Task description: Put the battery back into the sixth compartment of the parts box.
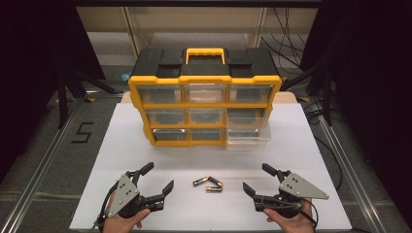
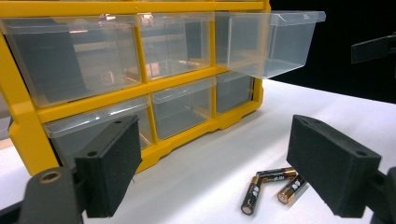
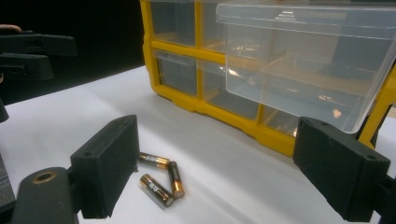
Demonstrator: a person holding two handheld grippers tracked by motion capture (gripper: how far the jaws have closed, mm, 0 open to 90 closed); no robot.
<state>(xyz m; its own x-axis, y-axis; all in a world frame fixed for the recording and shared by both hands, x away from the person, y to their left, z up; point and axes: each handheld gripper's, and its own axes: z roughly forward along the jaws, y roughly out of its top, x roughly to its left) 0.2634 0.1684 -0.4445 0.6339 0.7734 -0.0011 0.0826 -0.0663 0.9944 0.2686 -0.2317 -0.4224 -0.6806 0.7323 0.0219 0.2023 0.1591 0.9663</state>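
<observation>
batteries (image 1: 208,184) mid-table, bare board all round | cabinet (image 1: 204,101) behind, one drawer (image 1: 248,135) out | left gripper (image 1: 154,175) wide, empty | right gripper (image 1: 256,177) wide, empty

Three batteries (image 1: 208,184), black with gold ends, lie on their sides in a loose cluster at the lower centre of the high view, on the white surface (image 1: 145,145), ends touching or nearly so, angled differently.

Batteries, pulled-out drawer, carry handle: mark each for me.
batteries (image 1: 208,184): high view, middle of the cluster on the white table.
pulled-out drawer (image 2: 285,39): left gripper view, its clear side wall.
carry handle (image 1: 205,50): high view, yellow top bar.
</observation>
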